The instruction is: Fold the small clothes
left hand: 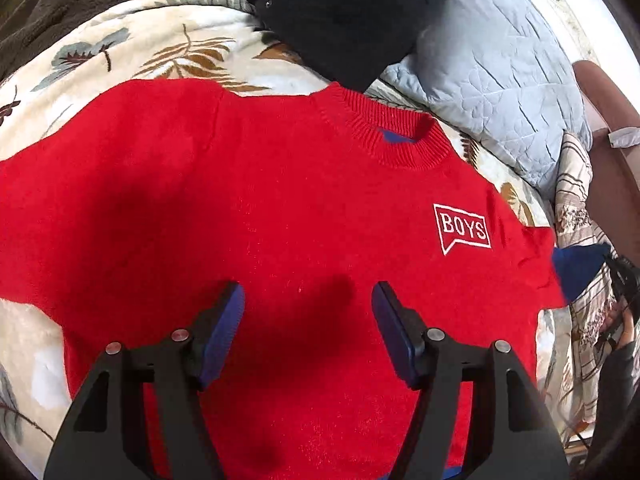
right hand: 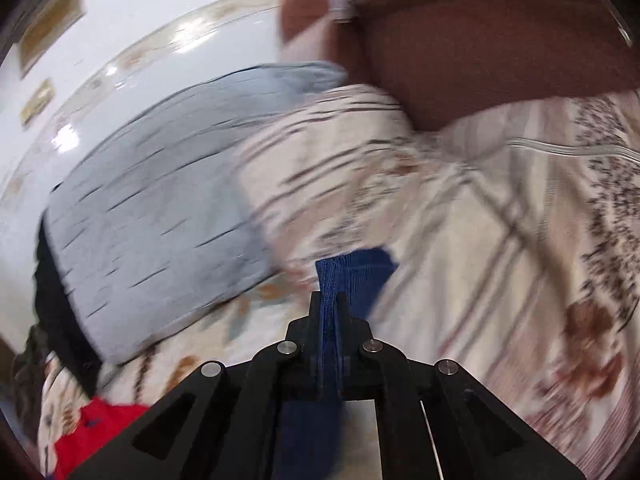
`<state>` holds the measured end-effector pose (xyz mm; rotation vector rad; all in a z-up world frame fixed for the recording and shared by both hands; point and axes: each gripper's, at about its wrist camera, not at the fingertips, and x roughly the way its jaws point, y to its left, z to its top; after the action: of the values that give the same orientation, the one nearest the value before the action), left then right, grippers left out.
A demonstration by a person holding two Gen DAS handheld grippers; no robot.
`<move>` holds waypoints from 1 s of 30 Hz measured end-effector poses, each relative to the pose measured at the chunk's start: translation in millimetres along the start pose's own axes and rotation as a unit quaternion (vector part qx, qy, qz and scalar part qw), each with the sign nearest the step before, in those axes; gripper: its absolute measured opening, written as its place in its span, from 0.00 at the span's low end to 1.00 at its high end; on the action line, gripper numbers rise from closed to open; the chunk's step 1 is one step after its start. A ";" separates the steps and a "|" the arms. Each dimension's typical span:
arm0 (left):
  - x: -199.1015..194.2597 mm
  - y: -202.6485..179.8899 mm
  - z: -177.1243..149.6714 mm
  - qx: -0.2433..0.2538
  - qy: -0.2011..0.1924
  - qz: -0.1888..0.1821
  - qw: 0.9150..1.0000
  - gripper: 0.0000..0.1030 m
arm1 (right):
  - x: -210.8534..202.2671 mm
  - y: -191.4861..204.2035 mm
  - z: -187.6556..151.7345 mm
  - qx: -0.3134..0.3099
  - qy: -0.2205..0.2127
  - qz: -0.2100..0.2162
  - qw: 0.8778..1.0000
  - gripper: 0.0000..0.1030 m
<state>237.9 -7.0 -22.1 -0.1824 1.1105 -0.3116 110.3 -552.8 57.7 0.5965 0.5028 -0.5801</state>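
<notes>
- Red sweater: spread flat, front up, on the leaf-print blanket of the bed, filling the centre of the left wrist view; "BOYS" emblem at right.
- Left hand-held gripper: lower centre, jaws well apart over the sweater, holding nothing.
- Right hand-held gripper: lower centre of its blurred view, jaws clamped on the blue cuff.
- Grey quilted pillow: upper right.

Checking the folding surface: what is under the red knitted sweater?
The red knitted sweater with the white BOYS patch lies flat on a cream leaf-print blanket, visible around its edges. Whatever lies beneath the sweater's middle is covered.
</notes>
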 end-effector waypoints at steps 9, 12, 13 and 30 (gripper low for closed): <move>-5.2 9.8 1.8 -0.015 0.012 -0.037 0.999 0.64 | -5.8 127.3 -67.9 -0.081 0.072 0.124 0.986 0.03; -8.3 14.0 3.8 -0.024 0.019 -0.051 0.998 0.64 | -6.4 173.9 -99.9 -0.114 0.103 0.156 0.976 0.04; -10.5 15.8 4.6 -0.028 0.019 -0.057 0.998 0.64 | -6.5 185.4 -109.2 -0.123 0.110 0.164 0.973 0.04; -54.4 74.7 24.3 -0.111 -0.022 -0.122 0.986 0.64 | -17.3 360.6 -278.8 -0.190 0.266 0.294 0.898 0.10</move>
<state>249.3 81.3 12.4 -0.5225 1.0795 -0.3991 250.8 -122.5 1.6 0.4903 0.8810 0.2756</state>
